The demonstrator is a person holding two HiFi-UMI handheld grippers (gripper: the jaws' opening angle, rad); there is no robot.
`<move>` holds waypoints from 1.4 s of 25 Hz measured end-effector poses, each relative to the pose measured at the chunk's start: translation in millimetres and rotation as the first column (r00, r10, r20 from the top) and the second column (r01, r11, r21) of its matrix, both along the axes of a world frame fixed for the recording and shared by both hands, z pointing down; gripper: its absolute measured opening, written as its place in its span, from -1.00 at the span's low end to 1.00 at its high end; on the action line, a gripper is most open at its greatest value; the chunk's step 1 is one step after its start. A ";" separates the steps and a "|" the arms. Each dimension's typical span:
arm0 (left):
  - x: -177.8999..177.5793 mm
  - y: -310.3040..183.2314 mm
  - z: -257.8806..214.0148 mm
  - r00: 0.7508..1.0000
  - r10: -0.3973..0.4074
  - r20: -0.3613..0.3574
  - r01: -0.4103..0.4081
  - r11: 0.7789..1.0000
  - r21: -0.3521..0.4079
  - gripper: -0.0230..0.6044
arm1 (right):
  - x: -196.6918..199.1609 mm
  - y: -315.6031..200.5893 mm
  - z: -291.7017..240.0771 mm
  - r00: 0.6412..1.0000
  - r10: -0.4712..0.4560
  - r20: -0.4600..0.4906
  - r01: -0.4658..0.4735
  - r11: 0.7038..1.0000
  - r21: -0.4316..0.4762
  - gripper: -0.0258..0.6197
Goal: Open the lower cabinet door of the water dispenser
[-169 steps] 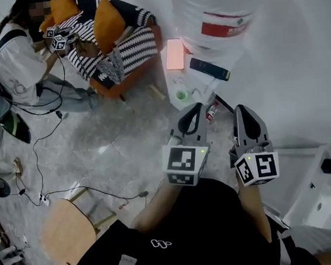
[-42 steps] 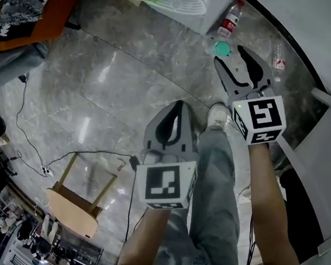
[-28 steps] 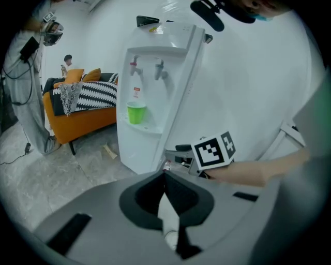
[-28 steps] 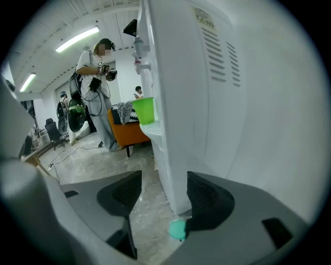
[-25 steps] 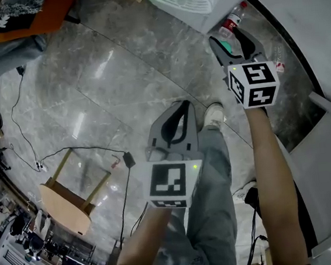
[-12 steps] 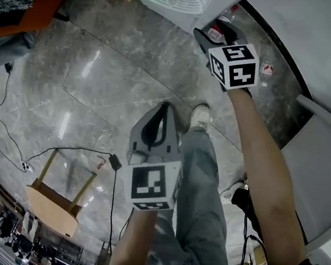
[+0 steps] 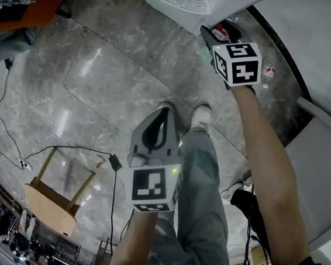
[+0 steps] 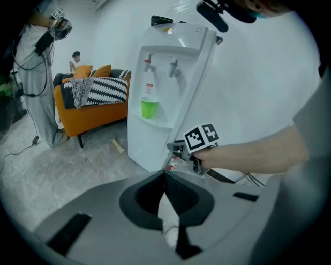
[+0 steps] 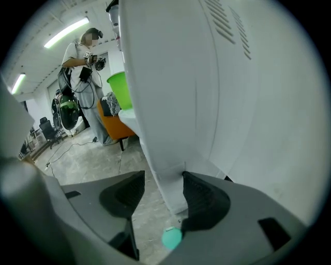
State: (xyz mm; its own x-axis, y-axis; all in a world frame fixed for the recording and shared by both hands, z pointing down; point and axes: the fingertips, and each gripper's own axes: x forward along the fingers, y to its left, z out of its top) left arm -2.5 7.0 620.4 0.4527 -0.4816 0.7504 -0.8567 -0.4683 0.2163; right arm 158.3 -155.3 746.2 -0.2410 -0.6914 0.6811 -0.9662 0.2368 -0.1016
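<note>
Lower cabinet door (image 8: 146, 147): shut, flush in the lower front of the dispenser, under the tap shelf. I can make out no gap along it.
Water dispenser (image 8: 170, 77): white, upright against the far wall, with a green cup (image 8: 149, 107) on its shelf under the taps.
Right gripper (image 9: 163, 182): low at the dispenser's right front corner. Its jaws stand apart on either side of a narrow white vertical edge. The right pad looks to be touching that edge, and the left pad is just clear of it, so nothing is clamped yet.
Left gripper (image 7: 166, 110): held back over the person's leg, well apart from the dispenser. Its jaw tips are pressed together with nothing between them.
Step in hand: as I judge it, getting hold of the door's free edge. The reach is made and the grip is not.
Next move: it calls for closing the right jaws on that edge, then drawing it outward and round on its hinge. Whether this strip is the door itself or the cabinet's corner post I cannot tell. If it is the post, the jaws need shifting left onto the door.
Floor near the jaws: a teal cap (image 9: 171, 238) and a small plastic bottle (image 8: 171, 164) lie beside the base, close enough to be knocked.
</note>
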 end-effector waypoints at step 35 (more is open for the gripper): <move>3.9 11.4 4.3 1.000 0.001 -0.022 -0.002 1.000 -0.031 -0.89 | -37.2 27.5 0.2 0.985 -0.161 -0.056 0.158 0.986 -0.045 -0.52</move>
